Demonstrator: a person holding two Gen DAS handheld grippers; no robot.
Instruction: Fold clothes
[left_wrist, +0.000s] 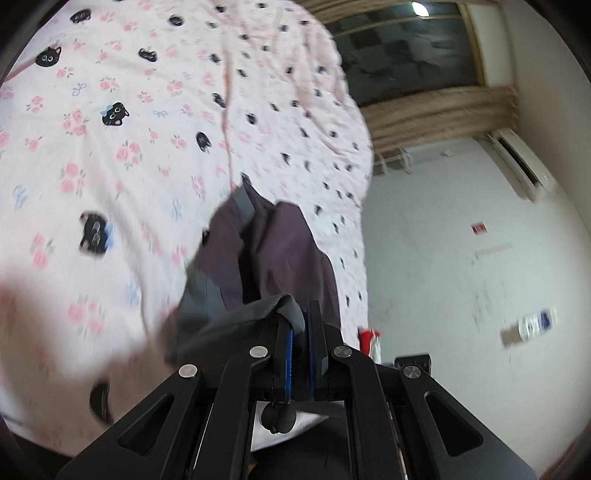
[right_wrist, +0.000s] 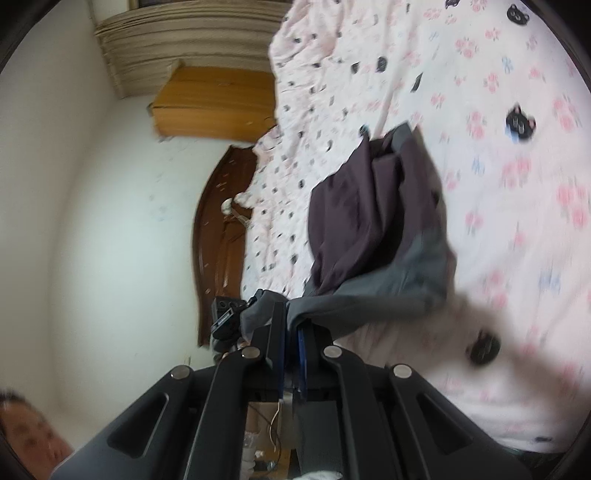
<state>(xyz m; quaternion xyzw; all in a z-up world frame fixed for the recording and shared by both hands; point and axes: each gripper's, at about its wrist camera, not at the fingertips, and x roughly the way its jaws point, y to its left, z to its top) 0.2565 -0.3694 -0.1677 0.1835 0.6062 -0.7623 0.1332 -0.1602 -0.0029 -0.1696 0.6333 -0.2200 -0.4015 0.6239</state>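
Note:
A dark purple-brown garment with grey trim (left_wrist: 269, 254) hangs in the air over a pink bedsheet printed with roses and black cats (left_wrist: 110, 129). My left gripper (left_wrist: 300, 321) is shut on a grey edge of the garment, the cloth pinched between its blue pads. In the right wrist view the same garment (right_wrist: 376, 210) hangs folded in loose layers, and my right gripper (right_wrist: 291, 317) is shut on another grey edge of it. Both views are tilted and blurred by motion. The garment's lower end lies close to the bedsheet (right_wrist: 517, 166).
The bed fills most of both views. A white wall (left_wrist: 443, 240) with an air conditioner (left_wrist: 521, 162) and beige curtains (left_wrist: 439, 110) stands beyond. The right wrist view shows a brown wooden door (right_wrist: 221, 236), a wooden cabinet (right_wrist: 218, 103) and a person's head (right_wrist: 26, 432) at lower left.

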